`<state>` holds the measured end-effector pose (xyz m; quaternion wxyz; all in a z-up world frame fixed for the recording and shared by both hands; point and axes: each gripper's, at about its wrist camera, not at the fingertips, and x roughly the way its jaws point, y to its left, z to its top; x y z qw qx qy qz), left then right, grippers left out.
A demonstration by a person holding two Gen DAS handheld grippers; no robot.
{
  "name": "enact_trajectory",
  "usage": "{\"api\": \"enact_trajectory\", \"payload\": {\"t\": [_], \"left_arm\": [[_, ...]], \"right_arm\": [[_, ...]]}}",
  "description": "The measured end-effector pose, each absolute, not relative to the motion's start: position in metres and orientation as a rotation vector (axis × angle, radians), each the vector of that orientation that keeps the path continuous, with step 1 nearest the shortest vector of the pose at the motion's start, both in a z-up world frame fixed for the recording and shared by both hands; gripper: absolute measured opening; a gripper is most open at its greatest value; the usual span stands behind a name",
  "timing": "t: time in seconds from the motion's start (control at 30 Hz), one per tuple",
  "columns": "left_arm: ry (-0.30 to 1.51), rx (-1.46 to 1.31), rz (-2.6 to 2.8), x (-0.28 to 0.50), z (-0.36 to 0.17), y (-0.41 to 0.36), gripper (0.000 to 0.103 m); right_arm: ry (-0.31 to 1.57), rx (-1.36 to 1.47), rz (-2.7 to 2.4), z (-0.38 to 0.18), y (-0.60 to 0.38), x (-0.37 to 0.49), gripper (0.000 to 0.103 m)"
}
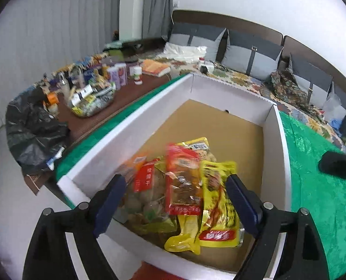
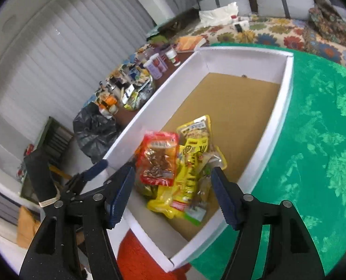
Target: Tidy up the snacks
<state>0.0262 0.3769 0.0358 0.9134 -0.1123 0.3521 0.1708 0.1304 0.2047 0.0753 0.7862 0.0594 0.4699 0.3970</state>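
Note:
A white box with a brown cardboard floor stands on a green cloth. Several snack packets are piled in its near corner: a red packet on top, a yellow packet beside it, and a clear bag with a red label. My left gripper hovers above the pile, jaws wide, touching nothing. My right gripper also hangs open over the pile, its pads clear of the packets. In the right wrist view the left gripper's blue finger shows at the box's left wall.
A brown side table left of the box holds bottles, jars and a clear bag of small items. A black plastic bag slumps at its near end. The green cloth spreads to the right. A bed with grey cushions lies behind.

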Motion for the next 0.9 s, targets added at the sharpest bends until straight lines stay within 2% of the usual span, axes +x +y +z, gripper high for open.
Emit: {"api": "enact_trajectory", "payload": {"t": [0.03,0.1,0.17,0.3,0.47,0.9], "left_arm": [[0.708,-0.221,0.357,0.023,0.04,0.371,0.089],[0.661,-0.194,0.379,0.018,0.052,0.364,0.103],[0.621,-0.184,0.414,0.014,0.063,0.356,0.103],[0.668,-0.264,0.465,0.015,0.074,0.36,0.103],[0.656,-0.218,0.494,0.01,0.084,0.357,0.103],[0.643,-0.145,0.5,-0.004,0.107,0.348,0.103]], "right_arm": [[0.992,0.115,0.846,0.079,0.198,0.127,0.072],[0.919,0.07,0.816,0.093,0.189,0.12,0.075],[0.862,-0.014,0.774,0.105,0.188,0.113,0.082],[0.821,-0.168,0.698,0.115,0.19,0.101,0.082],[0.812,-0.323,0.662,0.111,0.195,0.089,0.082],[0.831,-0.247,0.652,0.118,0.189,0.08,0.082]]}}
